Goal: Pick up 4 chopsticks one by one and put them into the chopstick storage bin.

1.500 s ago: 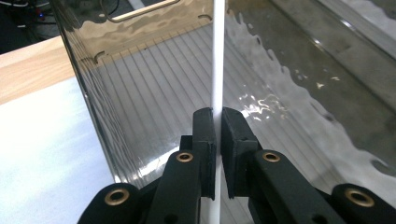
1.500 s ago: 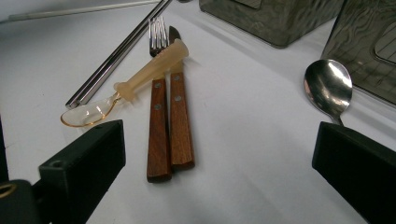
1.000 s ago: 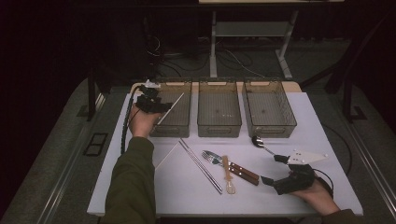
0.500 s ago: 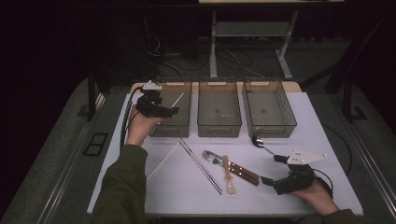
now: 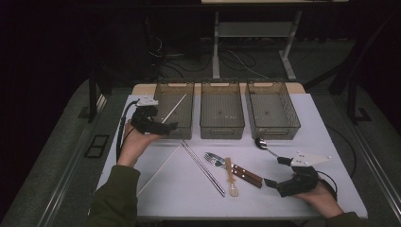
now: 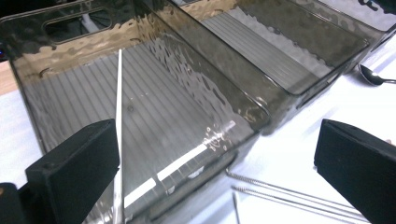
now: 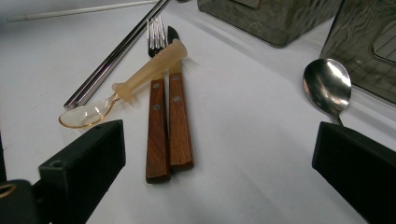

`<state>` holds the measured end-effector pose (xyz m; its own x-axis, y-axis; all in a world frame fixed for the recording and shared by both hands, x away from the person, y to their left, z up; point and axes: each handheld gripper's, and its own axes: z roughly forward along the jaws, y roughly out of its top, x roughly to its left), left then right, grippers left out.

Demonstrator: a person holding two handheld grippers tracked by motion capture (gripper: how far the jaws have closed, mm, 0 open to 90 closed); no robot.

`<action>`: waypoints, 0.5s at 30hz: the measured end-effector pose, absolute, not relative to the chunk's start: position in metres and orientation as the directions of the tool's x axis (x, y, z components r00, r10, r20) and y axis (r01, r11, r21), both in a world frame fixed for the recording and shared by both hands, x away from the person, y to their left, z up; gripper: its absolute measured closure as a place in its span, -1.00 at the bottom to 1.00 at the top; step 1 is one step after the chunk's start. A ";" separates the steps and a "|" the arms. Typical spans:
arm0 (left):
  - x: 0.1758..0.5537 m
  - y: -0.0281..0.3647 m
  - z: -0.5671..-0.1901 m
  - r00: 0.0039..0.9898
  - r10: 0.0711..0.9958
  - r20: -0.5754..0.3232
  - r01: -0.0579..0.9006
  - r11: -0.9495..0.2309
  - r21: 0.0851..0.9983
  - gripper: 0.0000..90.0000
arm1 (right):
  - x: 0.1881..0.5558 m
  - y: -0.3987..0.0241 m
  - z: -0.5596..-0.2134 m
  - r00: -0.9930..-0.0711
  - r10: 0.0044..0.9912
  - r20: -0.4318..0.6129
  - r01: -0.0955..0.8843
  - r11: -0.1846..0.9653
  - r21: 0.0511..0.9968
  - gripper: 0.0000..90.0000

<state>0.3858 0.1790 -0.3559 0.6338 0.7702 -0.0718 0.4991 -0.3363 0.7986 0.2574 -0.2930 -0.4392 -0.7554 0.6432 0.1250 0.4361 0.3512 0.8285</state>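
Note:
My left gripper (image 5: 166,127) hovers at the near left corner of the left bin (image 5: 188,124). Its jaws have just been opening and now stand wide, gripping nothing. A white chopstick (image 5: 174,108) leans inside that bin; in the left gripper view the chopstick (image 6: 119,116) runs past the left jaw, untouched. My right gripper (image 5: 275,171) rests open on the table at the near right. In the right gripper view, the right gripper (image 7: 219,163) points at a wood-handled knife and fork (image 7: 169,126), with a clear plastic spoon (image 7: 140,79) lying across them.
Two more smoky bins, the middle one (image 5: 222,127) and the right one (image 5: 294,124), stand in a row. On the table lie a second white chopstick (image 5: 158,170), metal chopsticks (image 5: 203,167) and a metal spoon (image 5: 262,144). The table's near edge is close to both hands.
The left gripper has opened and drawn back from over the left bin toward the near side. The white chopstick stays leaning in the bin. The right hand has not moved.

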 end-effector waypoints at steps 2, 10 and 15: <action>0.378 0.180 -0.358 0.639 0.766 -0.069 0.495 -0.341 0.799 -1.00 | 0.258 -0.293 -0.439 -0.755 0.644 0.126 0.437 0.351 0.828 -0.95; 0.349 0.187 -0.369 0.643 0.764 -0.054 0.489 -0.356 0.796 -1.00 | 0.258 -0.294 -0.439 -0.758 0.640 0.126 0.433 0.349 0.831 -0.95; 0.333 0.190 -0.378 0.648 0.760 -0.058 0.495 -0.362 0.790 -1.00 | 0.257 -0.293 -0.438 -0.759 0.639 0.125 0.430 0.348 0.833 -0.94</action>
<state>0.3327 0.1905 -0.3782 0.6475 0.7599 -0.0578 0.4952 -0.3619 0.7898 0.2574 -0.2933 -0.4375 -0.7594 0.6385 0.1251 0.4301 0.3483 0.8329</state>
